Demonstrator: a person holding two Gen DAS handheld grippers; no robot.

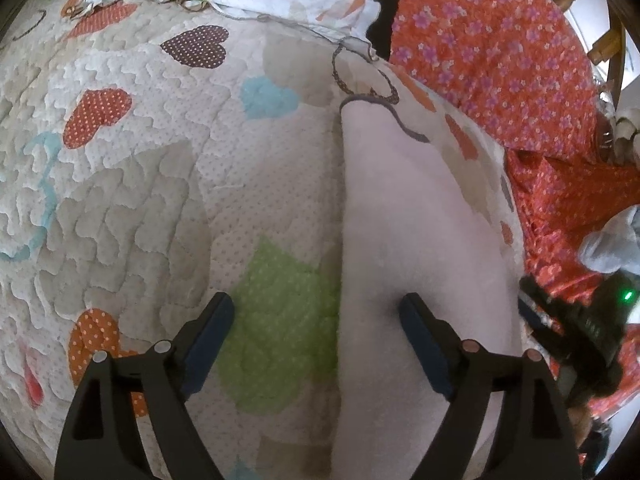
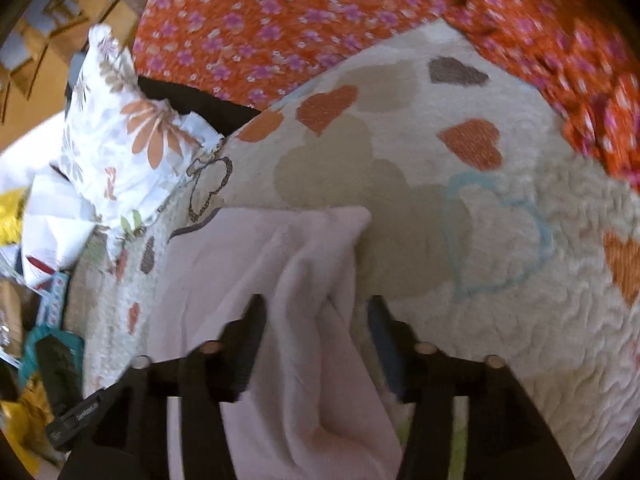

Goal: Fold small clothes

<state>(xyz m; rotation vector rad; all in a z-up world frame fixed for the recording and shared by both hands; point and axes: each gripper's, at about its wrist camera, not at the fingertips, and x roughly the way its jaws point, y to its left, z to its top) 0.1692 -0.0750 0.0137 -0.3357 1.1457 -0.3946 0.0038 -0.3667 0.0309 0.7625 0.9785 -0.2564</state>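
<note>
**A:** Mid-fold, judging by it. The left gripper was held wide open, one finger pressed on the pink cloth, nothing gripped.

**B:** The right gripper was spread around a bunched fold, seemingly not clamped. A pinch was needed next. Cloth was laid on the quilt, red fabric beyond.

Pale pink garment, cream heart-patterned quilt, orange purple-flowered fabric.
</note>
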